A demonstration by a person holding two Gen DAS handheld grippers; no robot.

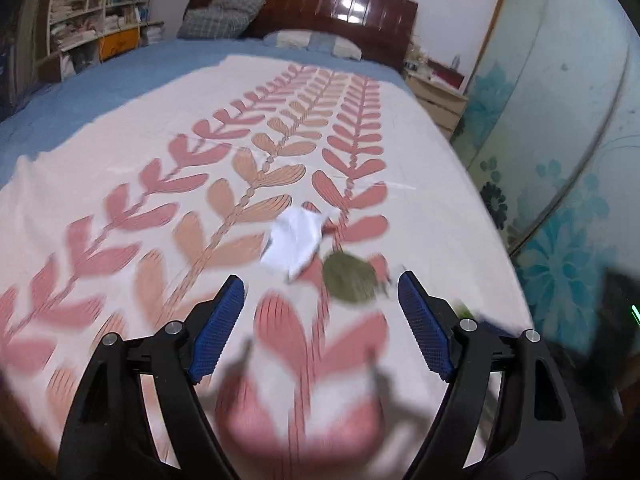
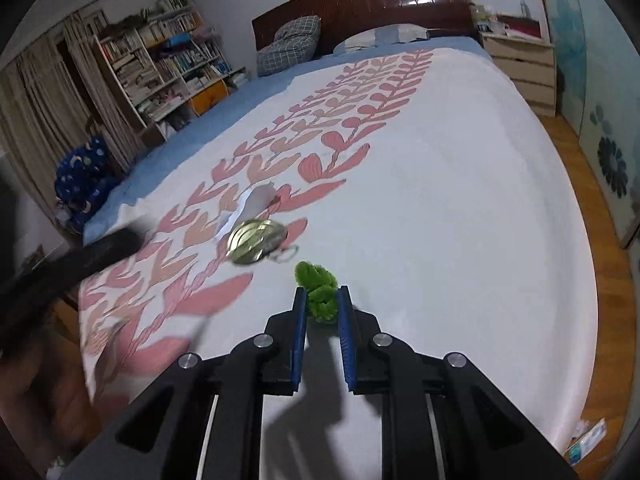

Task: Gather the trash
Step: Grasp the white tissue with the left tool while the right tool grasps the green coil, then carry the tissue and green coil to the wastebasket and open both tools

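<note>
Trash on the bed (image 2: 460, 184)
Right gripper (image 2: 322, 300) clenched on green wad (image 2: 318, 294); left gripper (image 1: 320, 292) released, lid (image 1: 349, 279) at 1 o'clock.

On the bed (image 2: 460, 184) lie three scraps close together: paper (image 2: 256, 204) farthest toward the headboard (image 2: 360, 4), lid (image 2: 256, 240) touching its near edge, pipe cleaner (image 2: 318, 280) nearest, right of the lid.

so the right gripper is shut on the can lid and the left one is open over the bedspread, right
Not quite. The right gripper is shut on the green scrap, not the can lid, which lies free on the bedspread; the right wrist view shows it. The left gripper is indeed open over the bedspread.
</note>
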